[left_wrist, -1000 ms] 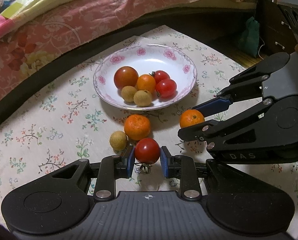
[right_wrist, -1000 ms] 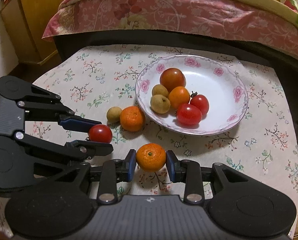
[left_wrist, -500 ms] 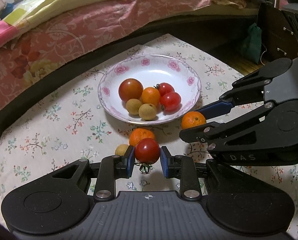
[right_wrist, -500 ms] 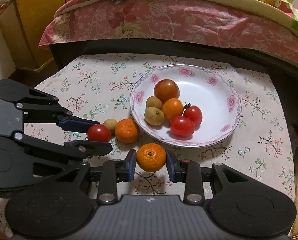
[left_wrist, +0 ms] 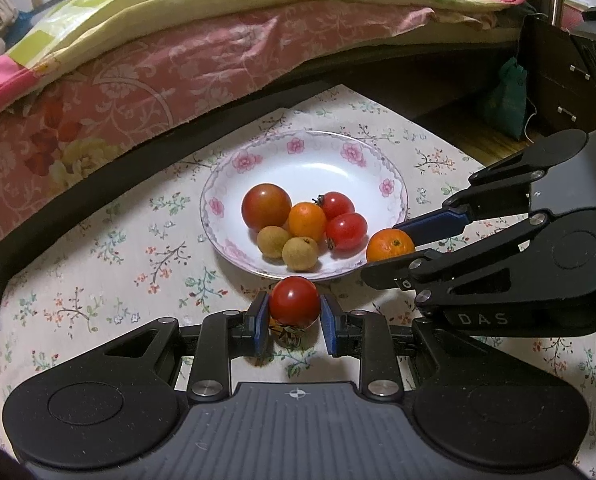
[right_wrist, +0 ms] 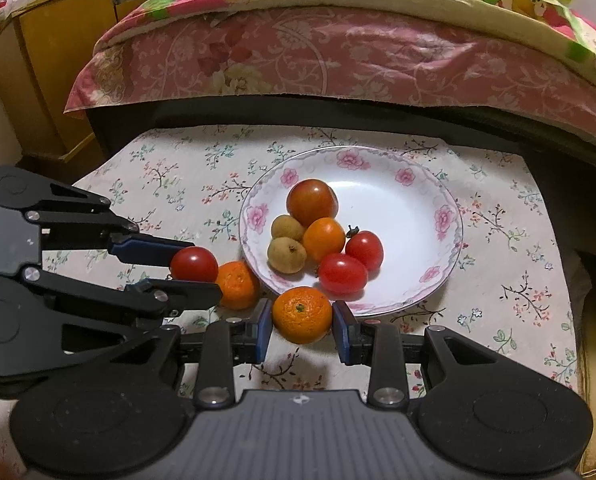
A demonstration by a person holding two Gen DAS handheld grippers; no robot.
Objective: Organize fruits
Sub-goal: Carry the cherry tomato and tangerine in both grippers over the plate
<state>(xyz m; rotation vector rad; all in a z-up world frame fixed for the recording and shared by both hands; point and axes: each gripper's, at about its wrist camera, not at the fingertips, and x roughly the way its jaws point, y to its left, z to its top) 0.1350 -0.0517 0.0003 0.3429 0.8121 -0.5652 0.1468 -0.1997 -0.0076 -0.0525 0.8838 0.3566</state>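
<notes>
My left gripper [left_wrist: 293, 312] is shut on a red tomato [left_wrist: 294, 301], held above the cloth just short of the plate's near rim; the same tomato [right_wrist: 194, 264] shows in the right wrist view. My right gripper [right_wrist: 302, 320] is shut on a small orange [right_wrist: 302, 314], also seen at the plate's right rim [left_wrist: 390, 245]. The white plate [right_wrist: 418, 200] with pink flowers holds several fruits: a large tomato [right_wrist: 312, 202], an orange [right_wrist: 324, 239], two red tomatoes and two brown longans. Another orange [right_wrist: 237, 285] lies on the cloth left of the plate.
The floral tablecloth [right_wrist: 177, 184] covers a small table. A bed with a pink quilt [right_wrist: 338, 60] runs along the far side. A yellow cabinet [right_wrist: 49, 72] stands at the far left, and a dark drawer unit [left_wrist: 558, 80] at the right.
Both grippers have risen and drawn closer to the plate with their fruits. The loose orange and longan on the cloth are now hidden under the left gripper's tomato.
</notes>
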